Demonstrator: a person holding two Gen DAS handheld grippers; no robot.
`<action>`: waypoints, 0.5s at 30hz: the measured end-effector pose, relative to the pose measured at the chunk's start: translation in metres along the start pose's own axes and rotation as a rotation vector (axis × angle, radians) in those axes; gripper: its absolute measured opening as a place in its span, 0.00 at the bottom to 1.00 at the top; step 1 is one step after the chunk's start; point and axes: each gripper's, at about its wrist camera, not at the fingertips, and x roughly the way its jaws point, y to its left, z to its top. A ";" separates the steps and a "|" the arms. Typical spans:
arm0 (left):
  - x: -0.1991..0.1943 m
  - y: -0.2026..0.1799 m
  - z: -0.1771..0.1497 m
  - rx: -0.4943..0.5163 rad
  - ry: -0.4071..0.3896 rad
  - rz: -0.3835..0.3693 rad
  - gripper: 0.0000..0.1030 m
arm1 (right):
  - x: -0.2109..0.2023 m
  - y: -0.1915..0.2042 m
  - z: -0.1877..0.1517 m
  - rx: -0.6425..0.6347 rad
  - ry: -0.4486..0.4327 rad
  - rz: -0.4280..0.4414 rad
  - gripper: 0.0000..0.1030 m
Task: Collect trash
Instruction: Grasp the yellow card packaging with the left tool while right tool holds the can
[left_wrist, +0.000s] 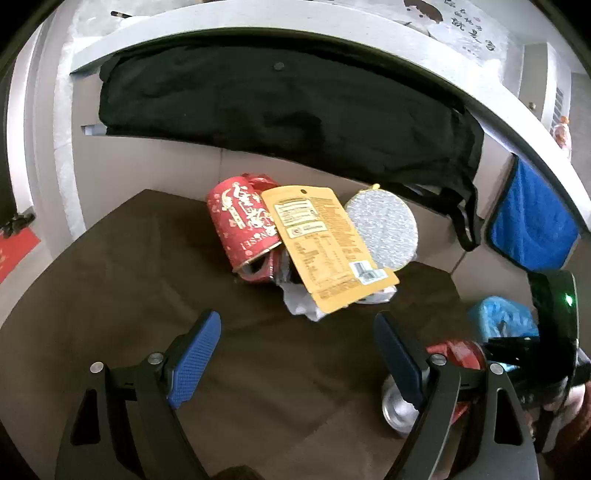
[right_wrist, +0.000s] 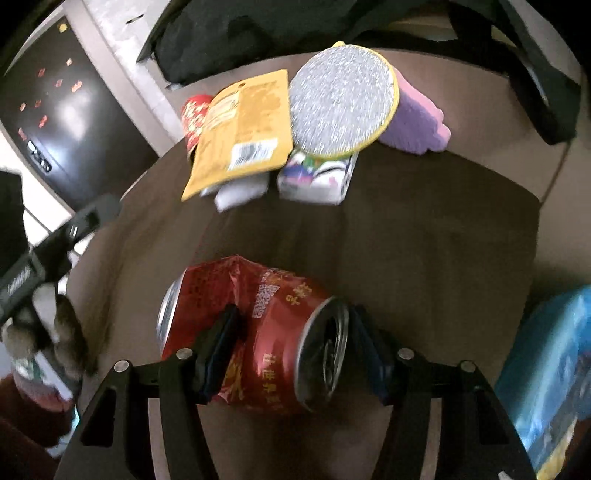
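The right gripper is closed on a crushed red can, with one finger pressed into the dented wall and the other against the can's top end near the rim. The can's long axis runs crosswise, from finger to finger, with the opened top on the right-hand side. The can sits low over the brown table, on its near part; whether it touches the surface cannot be told.

The left gripper is open and holds nothing. Its blue fingers stand well apart above the table.

Take the can as the landmark. The remaining pile lies beyond it, toward the far edge of the table: a red paper cup on its side, a yellow pouch lying over it, a round silver pad beside the pouch and crumpled white wrapping beneath. A blue bag lies to the right of the can, just beside the right gripper.

Judgement: the pile lies straight ahead of the open left fingers, so the left gripper is better placed for the next pick. The pouch's long axis runs obliquely to the fingers.
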 end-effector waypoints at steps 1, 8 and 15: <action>0.000 -0.001 0.000 -0.004 0.002 -0.007 0.83 | -0.005 0.002 -0.005 -0.013 -0.004 -0.021 0.54; 0.005 0.011 -0.001 -0.109 0.014 -0.102 0.93 | -0.026 0.006 -0.024 -0.020 -0.070 -0.111 0.53; 0.032 0.014 0.012 -0.159 0.069 -0.129 0.93 | -0.051 -0.007 -0.032 0.004 -0.200 -0.169 0.53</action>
